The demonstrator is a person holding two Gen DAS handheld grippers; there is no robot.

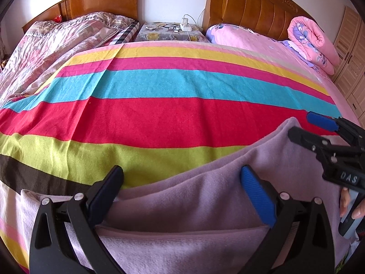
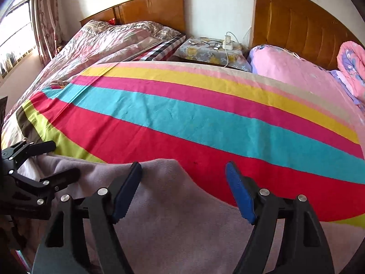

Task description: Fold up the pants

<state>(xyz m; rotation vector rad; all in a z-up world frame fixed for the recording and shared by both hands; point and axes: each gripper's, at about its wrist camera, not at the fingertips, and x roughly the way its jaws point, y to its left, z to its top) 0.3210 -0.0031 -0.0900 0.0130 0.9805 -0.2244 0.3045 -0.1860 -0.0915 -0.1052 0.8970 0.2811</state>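
Right wrist view alone shows curtains (image 2: 45, 18); both hand-held grippers (left (image 1: 182, 196), right (image 2: 183, 190)) gape over pants (image 1: 182, 207).

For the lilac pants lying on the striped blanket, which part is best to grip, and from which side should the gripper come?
Probably the far folded edge of the lilac pants, where layers stack into a raised lip on the striped blanket. Come low from the near side, one finger sliding under the lip. The left gripper and right gripper both stand open over the cloth, already facing that way.

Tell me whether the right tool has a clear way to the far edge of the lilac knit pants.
Probably yes: the right tool hangs open above the lilac knit pants, and nothing lies between them.
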